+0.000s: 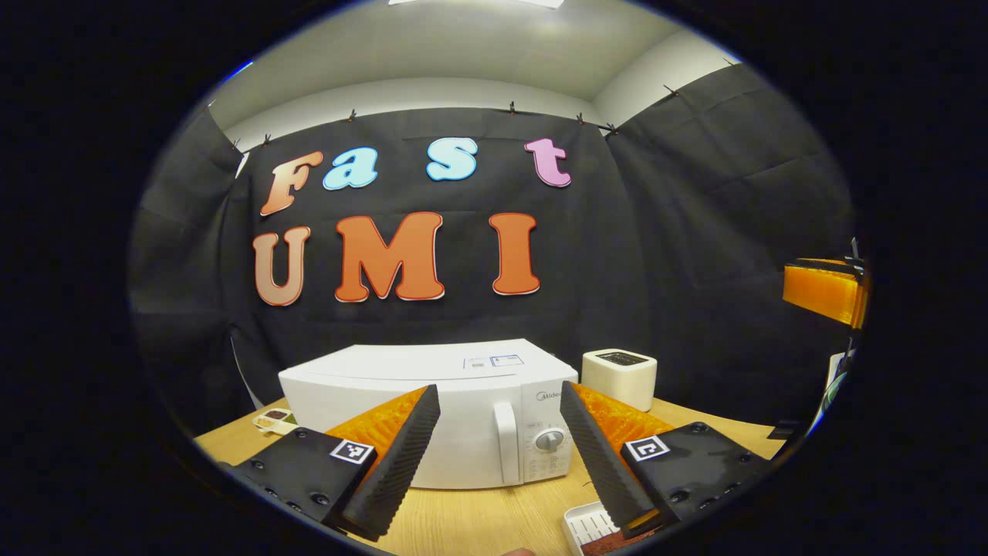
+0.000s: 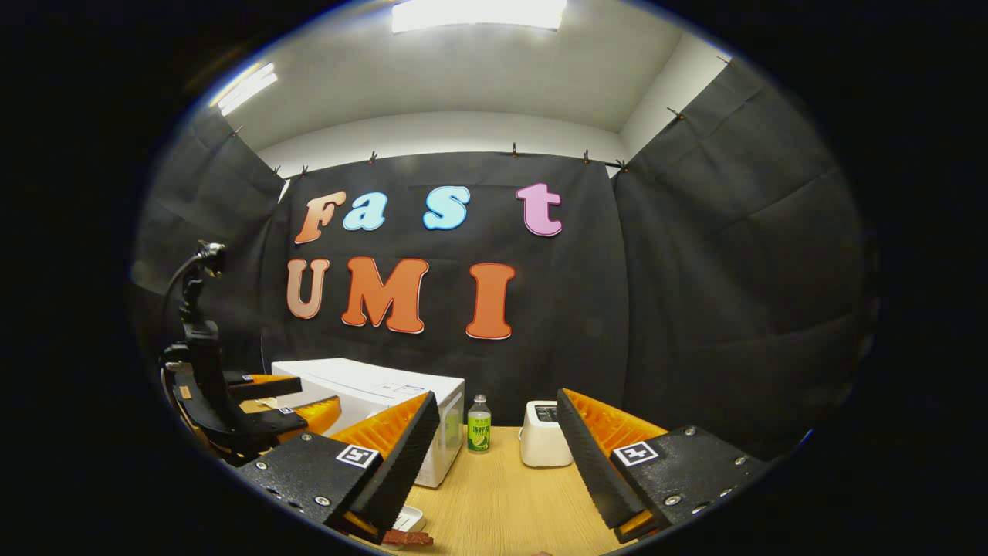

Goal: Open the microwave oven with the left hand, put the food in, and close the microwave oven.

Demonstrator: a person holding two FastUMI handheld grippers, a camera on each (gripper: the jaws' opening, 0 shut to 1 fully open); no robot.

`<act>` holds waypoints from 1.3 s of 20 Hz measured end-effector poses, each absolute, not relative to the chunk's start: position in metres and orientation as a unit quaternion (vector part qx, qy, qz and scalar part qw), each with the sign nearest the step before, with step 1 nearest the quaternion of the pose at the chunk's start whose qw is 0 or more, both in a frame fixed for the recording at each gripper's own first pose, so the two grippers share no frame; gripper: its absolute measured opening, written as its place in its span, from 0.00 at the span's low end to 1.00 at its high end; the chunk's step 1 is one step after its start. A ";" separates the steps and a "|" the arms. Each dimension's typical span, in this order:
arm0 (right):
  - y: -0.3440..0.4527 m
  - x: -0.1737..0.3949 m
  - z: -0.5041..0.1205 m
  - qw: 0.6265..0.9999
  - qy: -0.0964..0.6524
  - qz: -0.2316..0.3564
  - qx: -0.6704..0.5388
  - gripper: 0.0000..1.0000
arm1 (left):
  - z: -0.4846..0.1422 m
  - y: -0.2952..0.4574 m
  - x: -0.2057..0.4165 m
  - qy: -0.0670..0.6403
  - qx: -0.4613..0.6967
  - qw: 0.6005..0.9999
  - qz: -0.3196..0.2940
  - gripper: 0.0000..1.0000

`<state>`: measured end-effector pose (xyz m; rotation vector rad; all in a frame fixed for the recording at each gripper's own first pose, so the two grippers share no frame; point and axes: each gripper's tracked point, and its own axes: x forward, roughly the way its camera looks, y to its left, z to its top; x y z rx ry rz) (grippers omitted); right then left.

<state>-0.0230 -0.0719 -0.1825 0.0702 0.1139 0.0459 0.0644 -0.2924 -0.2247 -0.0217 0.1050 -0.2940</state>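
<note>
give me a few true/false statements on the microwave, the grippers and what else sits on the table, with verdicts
1. The microwave door is shut. True.
2. The left gripper is clamped on the door handle. False: its fingers stand wide apart, short of the handle, holding nothing.
3. A green-labelled bottle stands between the microwave and the toaster. True, in the right gripper view.
4. The right gripper holds the food. False: it is open and empty; the food tray lies on the table below.
5. The toaster stands on top of the microwave. False: it stands on the table beside it.
</note>
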 end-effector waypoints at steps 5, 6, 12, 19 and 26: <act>-0.091 -0.031 -0.217 0.997 0.076 0.012 0.031 0.95 | -0.293 -0.313 0.091 0.097 0.010 0.986 -0.133 1.00; -0.093 -0.033 -0.221 0.996 0.078 0.012 0.032 0.95 | -0.309 -0.312 0.098 0.111 0.009 0.986 -0.123 0.98; -0.104 -0.037 -0.242 0.996 0.088 0.002 0.032 0.95 | -0.367 -0.296 0.129 0.168 -0.012 0.982 -0.091 0.99; -0.095 -0.041 -0.265 0.993 0.111 0.005 0.039 0.95 | -0.398 -0.310 0.139 0.204 -0.006 0.974 -0.098 0.77; -0.094 -0.052 -0.280 0.990 0.134 -0.001 0.046 0.95 | -0.397 -0.320 0.139 0.185 0.003 0.977 -0.110 0.24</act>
